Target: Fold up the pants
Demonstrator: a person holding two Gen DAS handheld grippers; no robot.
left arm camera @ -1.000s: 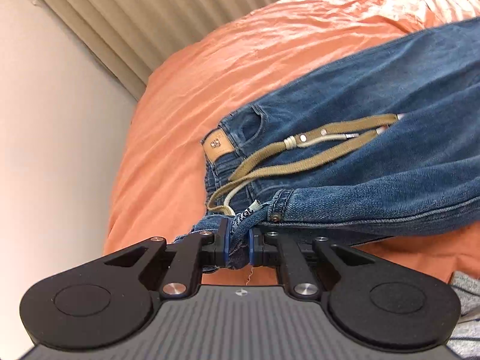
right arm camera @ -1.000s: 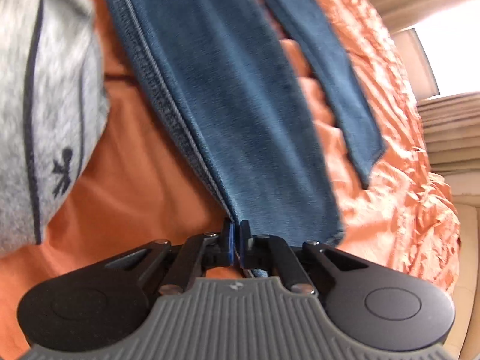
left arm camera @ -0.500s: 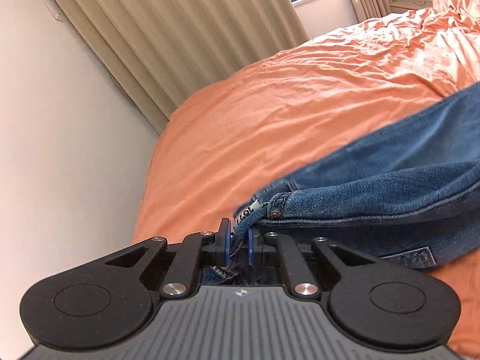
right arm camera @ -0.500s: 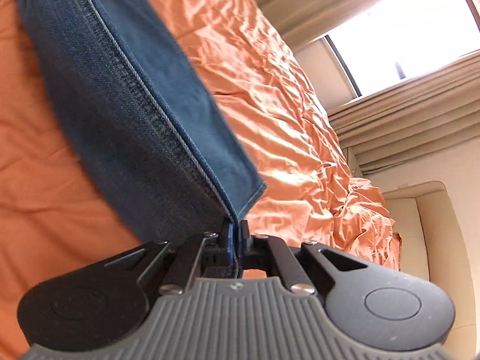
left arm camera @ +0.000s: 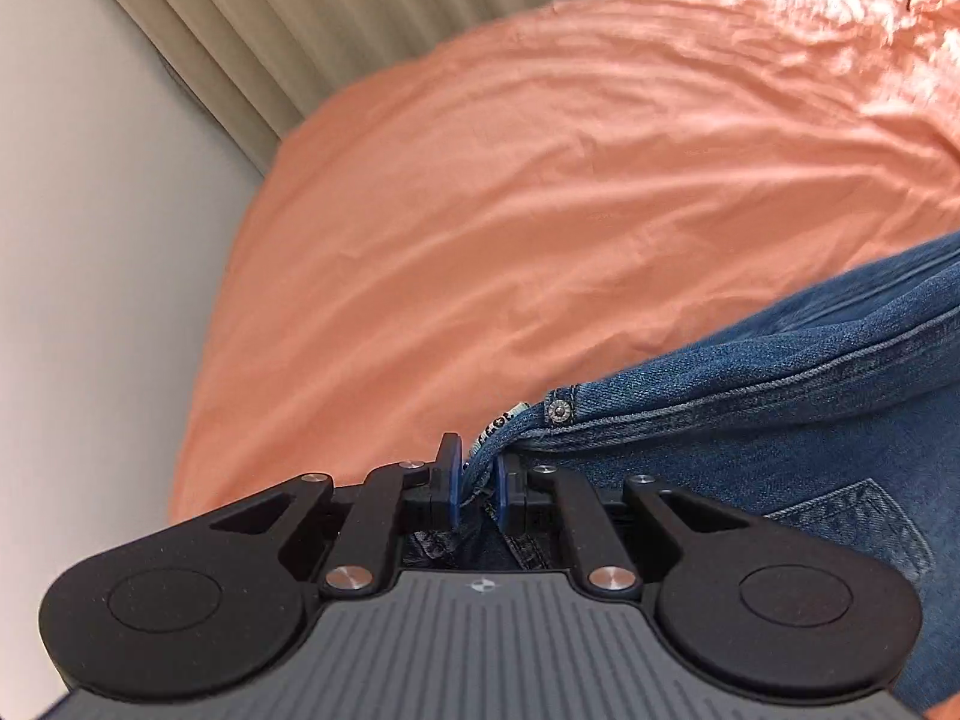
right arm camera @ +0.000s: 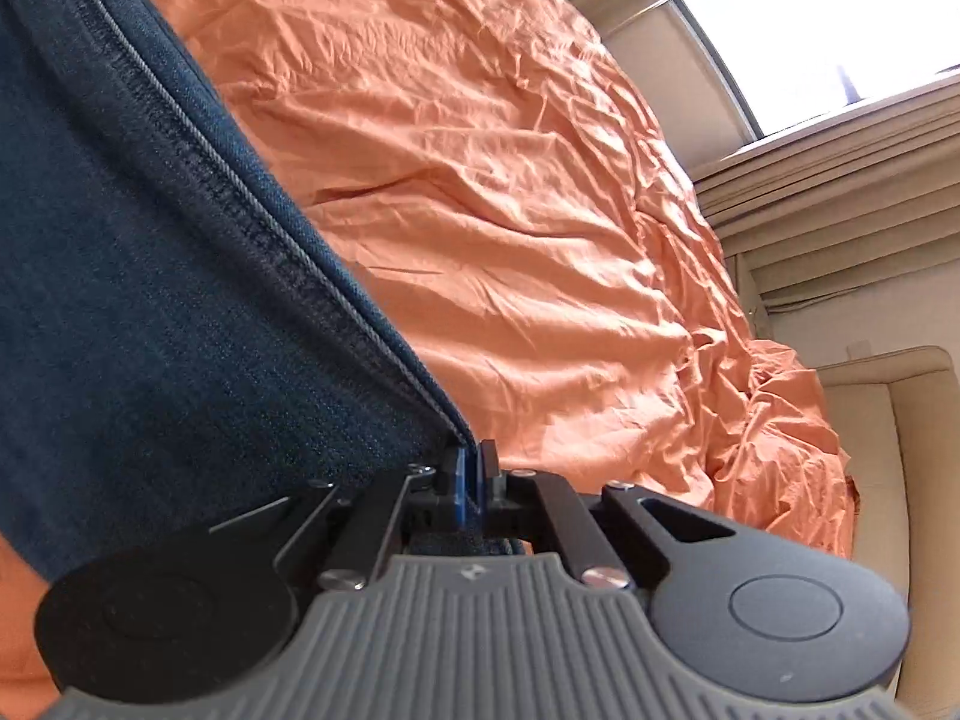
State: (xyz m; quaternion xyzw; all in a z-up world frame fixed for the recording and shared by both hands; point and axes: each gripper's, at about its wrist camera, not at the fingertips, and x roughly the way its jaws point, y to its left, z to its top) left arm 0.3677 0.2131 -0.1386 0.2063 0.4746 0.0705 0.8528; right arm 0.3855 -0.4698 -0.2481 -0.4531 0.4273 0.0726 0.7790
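Left gripper (left arm camera: 478,480): 2 blue-padded fingers (left arm camera: 451,477) clenched on the waistband corner of the jeans (left arm camera: 780,420), a small gap between the pads filled by bunched denim. A white printed label (left arm camera: 503,420) pokes out of the fold just past the pads. A metal rivet (left arm camera: 561,410) sits right beyond that, at the waistband end. From the grip the denim runs off to the right, waistband seam on top, a stitched back pocket (left arm camera: 864,516) below it, partly behind the gripper body. That end hangs off the fingers in front of the orange bed sheet (left arm camera: 540,210); whether the far part rests on the bed cannot be told from this view. Past the sheet, a white wall (left arm camera: 90,240) on the left and beige curtains (left arm camera: 360,18) at the top.

Right gripper (right arm camera: 468,480): fingers (right arm camera: 459,483) pressed almost together on the edge of the jeans (right arm camera: 150,330), pinching right at the thick stitched side seam (right arm camera: 288,252). The seam runs from the fingers diagonally up to the upper left. Dark denim fills the left half of the view and hangs down to the left of the gripper. To the right of the seam, the wrinkled orange sheet (right arm camera: 510,210), bunched at its far right end. Beyond it, a beige upholstered headboard or chair (right arm camera: 888,432), beige curtains (right arm camera: 840,180), and a bright window (right arm camera: 828,18) at the upper right.
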